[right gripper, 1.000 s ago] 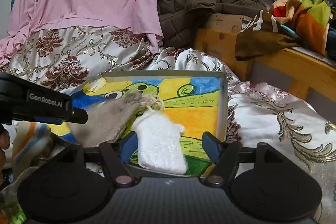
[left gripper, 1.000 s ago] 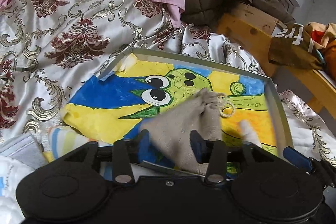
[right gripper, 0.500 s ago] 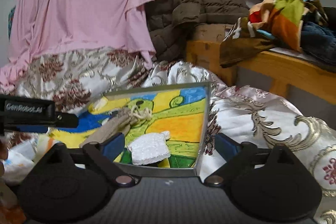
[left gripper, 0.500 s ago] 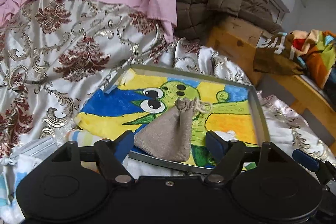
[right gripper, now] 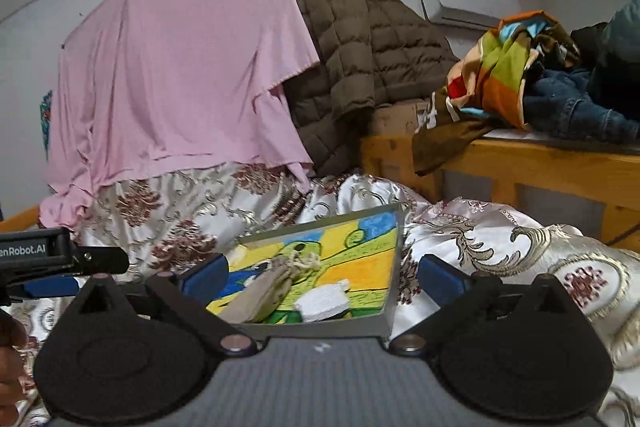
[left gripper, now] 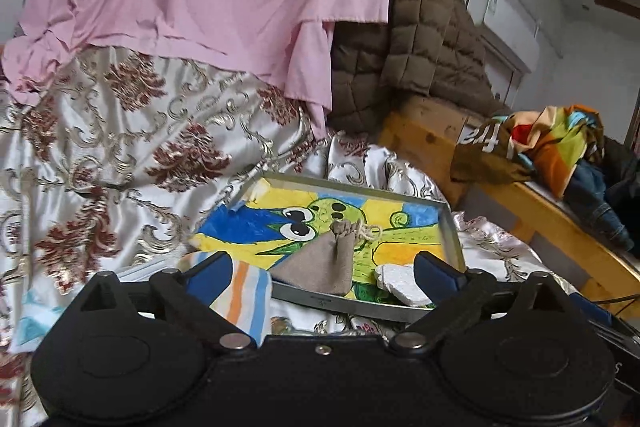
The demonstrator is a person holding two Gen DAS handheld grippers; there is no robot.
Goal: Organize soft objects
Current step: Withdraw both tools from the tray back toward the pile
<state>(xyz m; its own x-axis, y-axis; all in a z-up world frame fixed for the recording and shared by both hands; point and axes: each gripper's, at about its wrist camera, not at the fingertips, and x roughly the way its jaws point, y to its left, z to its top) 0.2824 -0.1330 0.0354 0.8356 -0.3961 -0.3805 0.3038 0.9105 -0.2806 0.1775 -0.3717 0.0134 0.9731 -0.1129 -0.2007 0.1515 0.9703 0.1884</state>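
The burlap pouch (left gripper: 320,263) and the white fluffy pouch (left gripper: 398,283) lay side by side inside the metal tray (left gripper: 344,303), at its near edge. The left gripper (left gripper: 320,269) and the right gripper (right gripper: 320,279) had just been opening; both stood wide apart and empty, short of the tray. A striped cloth (left gripper: 240,291) lay just outside the tray's near left corner.

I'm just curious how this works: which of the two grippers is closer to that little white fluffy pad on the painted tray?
Right, by a little, I'd judge. The right gripper frames the white pad between its open fingers. The left gripper centres on the burlap pouch, with the pad beside its right finger. Neither touches it.
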